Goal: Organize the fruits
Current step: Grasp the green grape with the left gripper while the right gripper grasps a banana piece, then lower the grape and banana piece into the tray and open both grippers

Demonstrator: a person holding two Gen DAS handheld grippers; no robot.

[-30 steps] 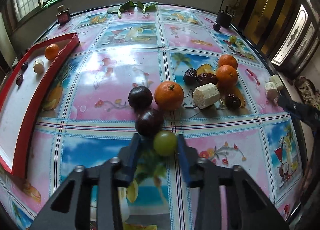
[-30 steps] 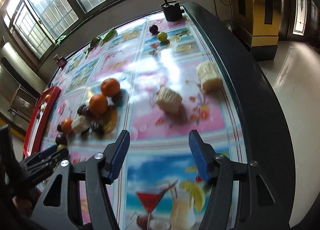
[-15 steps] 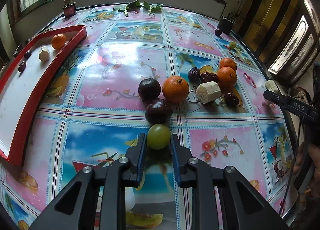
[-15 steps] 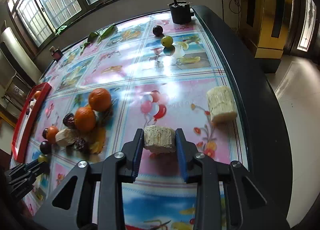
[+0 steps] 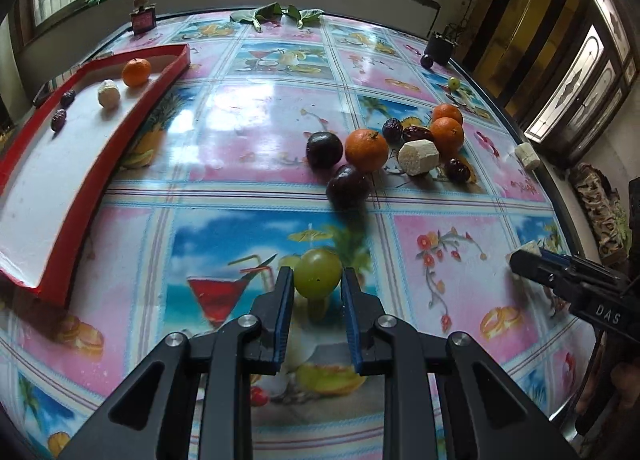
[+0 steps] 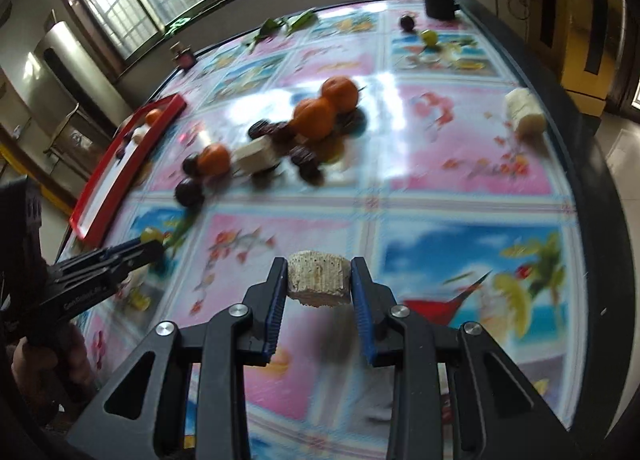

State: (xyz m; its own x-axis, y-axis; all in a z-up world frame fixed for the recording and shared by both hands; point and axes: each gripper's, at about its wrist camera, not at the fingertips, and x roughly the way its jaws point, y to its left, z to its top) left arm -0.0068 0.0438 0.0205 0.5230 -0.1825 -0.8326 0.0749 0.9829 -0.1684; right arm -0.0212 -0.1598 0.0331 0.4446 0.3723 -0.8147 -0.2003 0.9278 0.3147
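Observation:
My left gripper is shut on a green grape, held just above the tablecloth. My right gripper is shut on a pale sugarcane chunk, lifted off the table. A red tray at the left holds an orange, a white chunk and two dark dates. In the middle of the table lies a pile: two dark plums, oranges, dates and a white chunk. The right gripper also shows at the right edge of the left wrist view.
Another cane chunk lies near the table's right edge. A plum, a green grape and a black pot stand at the far corner. Leaves and a small bottle sit along the far side.
The left gripper closed on the grape and drew back from the pile with it. The right gripper closed on the cane chunk, lifted it and swung left.

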